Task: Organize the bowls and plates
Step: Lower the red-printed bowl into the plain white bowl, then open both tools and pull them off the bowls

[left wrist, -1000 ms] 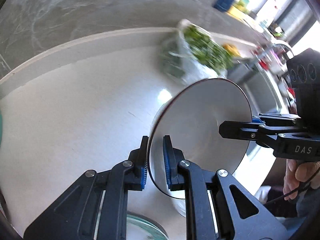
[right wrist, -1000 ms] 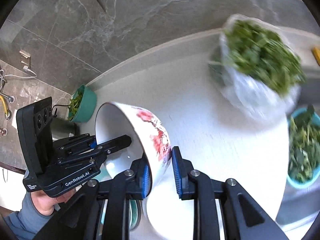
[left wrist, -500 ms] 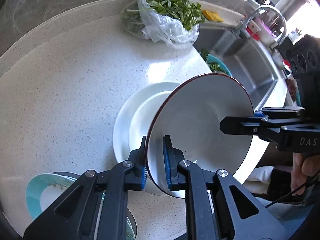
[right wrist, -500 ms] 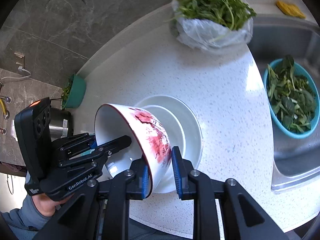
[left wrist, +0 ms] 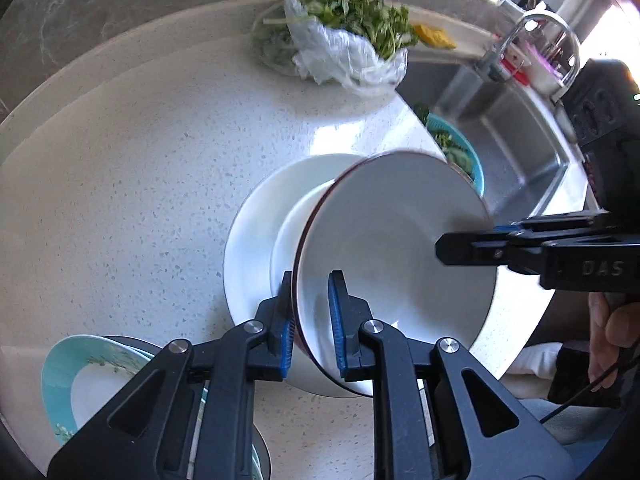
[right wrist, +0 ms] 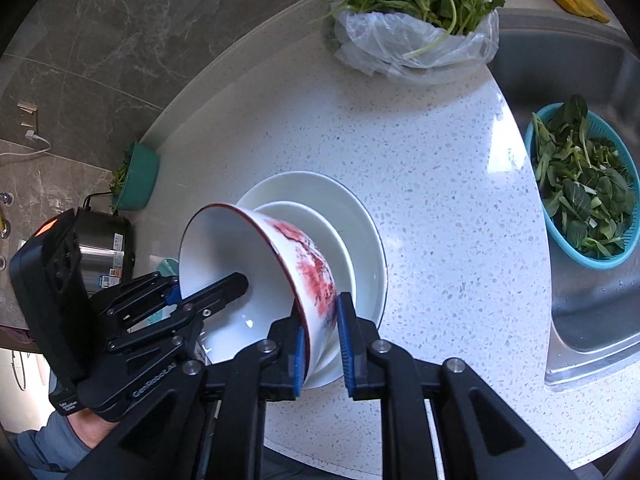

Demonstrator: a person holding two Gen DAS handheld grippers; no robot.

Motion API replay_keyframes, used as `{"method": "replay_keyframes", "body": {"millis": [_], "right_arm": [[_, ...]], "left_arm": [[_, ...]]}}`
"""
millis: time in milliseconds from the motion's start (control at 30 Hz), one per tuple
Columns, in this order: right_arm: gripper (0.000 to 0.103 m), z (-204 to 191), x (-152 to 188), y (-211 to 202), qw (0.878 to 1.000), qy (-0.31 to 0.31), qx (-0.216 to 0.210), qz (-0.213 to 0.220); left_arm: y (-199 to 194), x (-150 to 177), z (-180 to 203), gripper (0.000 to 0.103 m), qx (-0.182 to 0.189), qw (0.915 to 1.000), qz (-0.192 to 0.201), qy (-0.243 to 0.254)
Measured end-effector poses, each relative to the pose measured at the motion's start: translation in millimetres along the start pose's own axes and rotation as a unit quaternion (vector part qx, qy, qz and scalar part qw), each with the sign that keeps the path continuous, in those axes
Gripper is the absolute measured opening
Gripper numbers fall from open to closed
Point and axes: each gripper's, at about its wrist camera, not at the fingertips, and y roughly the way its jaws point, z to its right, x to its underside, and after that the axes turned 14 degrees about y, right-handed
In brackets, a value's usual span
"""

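Observation:
A white bowl with red flower painting (right wrist: 312,268) and a dark red rim is held tilted by both grippers, low over a stack of white plates (right wrist: 360,224). My left gripper (left wrist: 310,316) is shut on the bowl's rim (left wrist: 392,248) at one side. My right gripper (right wrist: 320,332) is shut on the opposite rim. Each gripper shows in the other's view, the right one (left wrist: 472,246) and the left one (right wrist: 212,296). The white plates (left wrist: 256,240) lie on the speckled counter under the bowl. A teal-rimmed plate (left wrist: 80,376) lies at the lower left.
A plastic bag of greens (right wrist: 416,16) sits at the counter's far side. A blue colander of leaves (right wrist: 584,188) rests in the steel sink (right wrist: 592,320) on the right. A teal bowl of greens (right wrist: 136,176) and a steel cooker (right wrist: 104,248) stand at the left.
Both grippers have carried the bowl down and forward over the white plates; its lower edge is now close to the inner plate. The grips have not changed.

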Motion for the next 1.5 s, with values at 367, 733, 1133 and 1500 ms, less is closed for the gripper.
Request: {"method": "replay_keyframes", "body": {"millis": [367,733,1133,1500], "right_arm": [[0.017,-9.1,-6.1,8.8,0.999,-0.015,0.033,0.001],[0.032,-30.9,-8.5,11.5,0.995,-0.047,0.086,-0.005],[0.054,-59.8,-3.8,12.8,0.981,-0.129,0.147,0.008],[0.054,-51.4,-12.8,-39.4,0.986,-0.146,0.053,0.062]], "left_arm": [[-41.7,0.0,-21.7,0.056,-0.010,0.9964,0.079,-0.030],[-47.7,7.3,-41.9,0.059,-0.001,0.9943,0.087,-0.062],[-46.4,20.4,-53.1,0.059,0.000,0.9896,0.090,-0.112],[-66.1,46.5,-39.3,0.059,-0.013,0.9842,0.099,-0.146]]}}
